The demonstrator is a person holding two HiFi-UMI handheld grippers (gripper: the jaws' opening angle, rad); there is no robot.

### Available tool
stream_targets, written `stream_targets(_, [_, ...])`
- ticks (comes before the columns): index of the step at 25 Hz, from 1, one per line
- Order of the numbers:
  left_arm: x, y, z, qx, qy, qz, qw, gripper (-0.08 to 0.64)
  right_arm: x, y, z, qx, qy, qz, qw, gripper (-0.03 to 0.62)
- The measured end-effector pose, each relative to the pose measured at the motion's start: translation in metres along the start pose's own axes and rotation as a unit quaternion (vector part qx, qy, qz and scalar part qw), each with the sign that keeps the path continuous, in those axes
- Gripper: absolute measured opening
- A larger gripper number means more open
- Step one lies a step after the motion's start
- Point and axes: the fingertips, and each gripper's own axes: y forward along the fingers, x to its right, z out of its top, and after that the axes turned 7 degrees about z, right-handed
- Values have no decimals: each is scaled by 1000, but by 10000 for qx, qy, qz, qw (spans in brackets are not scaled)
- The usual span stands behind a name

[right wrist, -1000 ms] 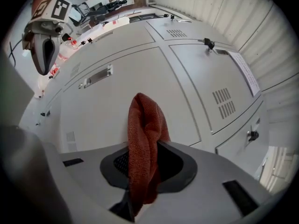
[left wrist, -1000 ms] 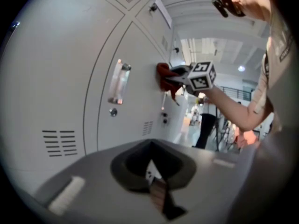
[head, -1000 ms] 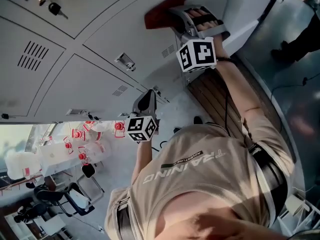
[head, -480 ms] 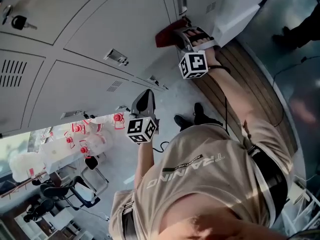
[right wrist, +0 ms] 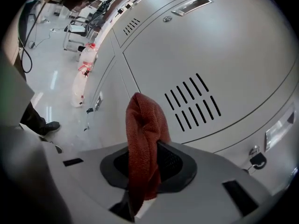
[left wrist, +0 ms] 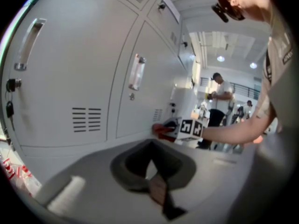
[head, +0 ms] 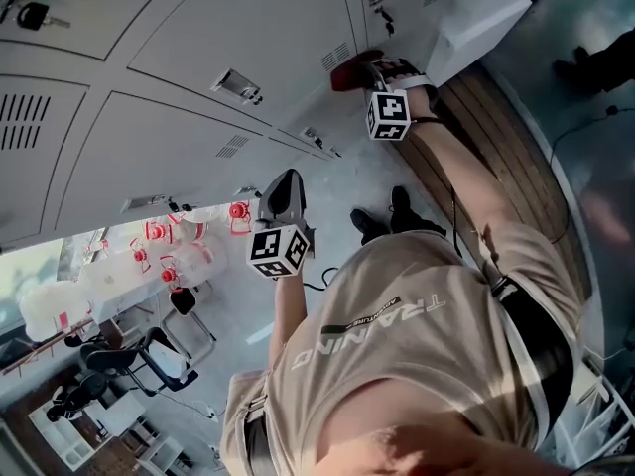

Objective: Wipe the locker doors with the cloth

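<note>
The red cloth [head: 347, 71] is pressed against a low grey locker door [head: 298, 18], and my right gripper [head: 371, 67] is shut on it. In the right gripper view the cloth [right wrist: 144, 143] stands up from between the jaws, in front of a door with vent slots [right wrist: 194, 101]. My left gripper [head: 286, 184] hangs away from the lockers, shut with nothing in it. In the left gripper view its jaws [left wrist: 150, 147] meet in a point, and beyond them I see the cloth [left wrist: 161, 129] at the foot of the lockers.
Door latches [head: 241, 86] and a key in a lock [head: 33, 14] stick out of the lockers. Water jugs with red caps [head: 159, 256] and office chairs [head: 139, 360] stand at the left. A wooden strip [head: 486, 127] runs under my right arm. A person [left wrist: 219, 101] stands far off.
My right gripper has slid the cloth along the lockers, down to a lower door, rightwards in the head view. The left gripper has stayed in about the same place.
</note>
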Motion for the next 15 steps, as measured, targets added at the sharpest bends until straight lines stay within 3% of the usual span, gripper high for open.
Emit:
stream_targets(6, [0, -10, 12, 212, 76, 18, 9997, 6, -7, -21, 0, 12, 303, 152, 9994, 61])
stream_targets(9, [3, -13, 21, 372, 129, 17, 9992, 6, -12, -53, 16, 540, 1139, 467, 9909, 61])
stream_targets(11, [5, -13, 27, 487, 152, 2, 9987, 6, -14, -78, 32, 1175, 2125, 847, 9664, 61])
stream_targets(12, [6, -13, 30, 536, 162, -13, 9984, 6, -15, -90, 41, 1531, 2667, 1045, 9458, 61])
stream_targets(15, [9, -13, 37, 641, 197, -84, 9977, 6, -11, -121, 61, 2478, 3979, 1505, 8704, 61])
